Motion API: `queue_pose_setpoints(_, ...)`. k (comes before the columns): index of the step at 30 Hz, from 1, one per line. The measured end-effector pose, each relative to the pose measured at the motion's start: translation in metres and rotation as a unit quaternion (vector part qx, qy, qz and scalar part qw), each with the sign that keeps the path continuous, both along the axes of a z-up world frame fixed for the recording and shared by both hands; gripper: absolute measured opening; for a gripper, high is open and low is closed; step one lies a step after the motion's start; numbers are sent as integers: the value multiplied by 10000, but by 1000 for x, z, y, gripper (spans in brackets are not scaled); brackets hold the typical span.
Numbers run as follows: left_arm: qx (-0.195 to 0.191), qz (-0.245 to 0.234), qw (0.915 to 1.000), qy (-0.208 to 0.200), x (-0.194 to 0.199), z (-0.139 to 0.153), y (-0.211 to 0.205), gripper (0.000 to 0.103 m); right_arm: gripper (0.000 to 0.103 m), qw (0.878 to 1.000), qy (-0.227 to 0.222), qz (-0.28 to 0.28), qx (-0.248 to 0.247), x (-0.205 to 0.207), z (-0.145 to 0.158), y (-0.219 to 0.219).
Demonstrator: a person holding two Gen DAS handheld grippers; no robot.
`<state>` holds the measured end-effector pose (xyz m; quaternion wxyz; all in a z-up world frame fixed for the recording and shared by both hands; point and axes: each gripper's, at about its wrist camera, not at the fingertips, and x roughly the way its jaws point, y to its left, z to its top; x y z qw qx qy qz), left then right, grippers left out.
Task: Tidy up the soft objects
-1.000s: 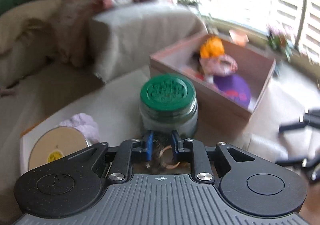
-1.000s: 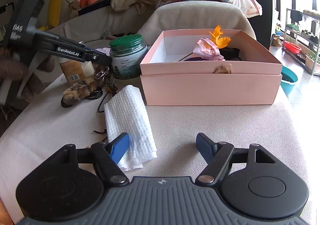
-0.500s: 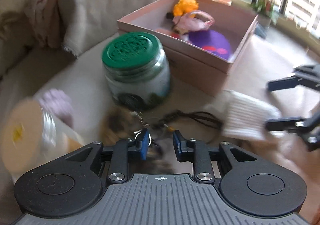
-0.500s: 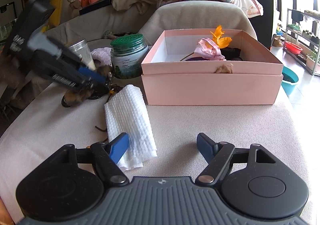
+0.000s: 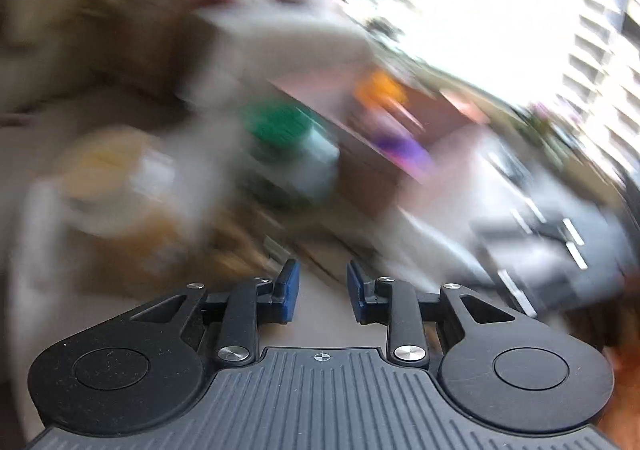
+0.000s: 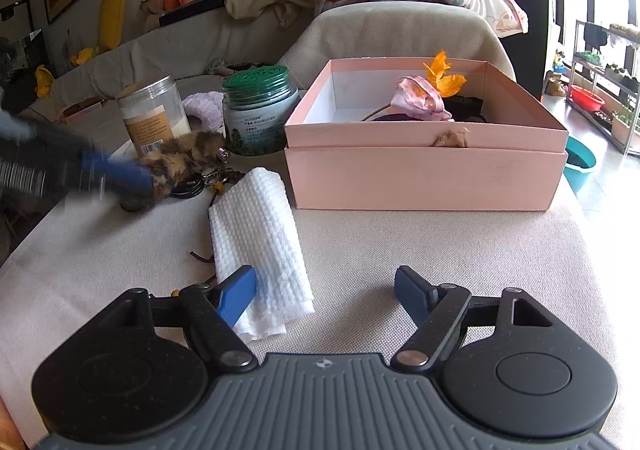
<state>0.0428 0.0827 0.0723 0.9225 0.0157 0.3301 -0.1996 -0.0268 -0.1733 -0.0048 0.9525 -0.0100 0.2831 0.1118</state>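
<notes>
Furry keychain (image 6: 182,162) lying on the table (image 6: 400,242), long axis running left-near to right-far
Left gripper (image 5: 319,286) parted, touching fur; right gripper (image 6: 325,292) spread wide over white cloth (image 6: 260,238)

A waffle-textured white cloth (image 6: 260,246) is lying on the matt woven table cover (image 6: 440,242), beside a smooth matt pink cardboard box (image 6: 424,178); a furry brown keychain (image 6: 184,158) is looking plush, the green-lidded jar (image 6: 258,110) glossy.

Towel (image 6: 260,246) lies left of box (image 6: 424,178), jar (image 6: 260,114) behind it.
</notes>
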Motion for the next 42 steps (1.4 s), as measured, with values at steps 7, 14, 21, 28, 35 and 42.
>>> queue_pose_setpoints(7, -265, 1251, 9914, 273, 44, -22, 8, 29, 77, 10000, 1, -3, 3, 0, 0, 0)
queue_pose_setpoints(14, 349, 1158, 9922, 293, 70, -49, -20, 31, 79, 10000, 3, 19, 8, 0, 0, 0)
queue_pose_setpoints(21, 49, 1281, 9909, 412, 66, -48, -13, 31, 79, 9992, -337, 208, 8, -10, 8, 0)
queue_pose_setpoints(28, -657, 1177, 9906, 217, 52, -53, 3, 18, 73, 9975, -126, 661, -210, 16, 17, 28)
queue_pose_setpoints(35, -921, 539, 9882, -1095, -3, -4, 10, 16, 7, 9981, 151, 589, -67, 25, 39, 31)
queue_pose_setpoints(42, -1368, -48, 9587, -2494, -90, 109, 6, 16, 7, 9914, -1133, 651, 115, -54, 133, 9)
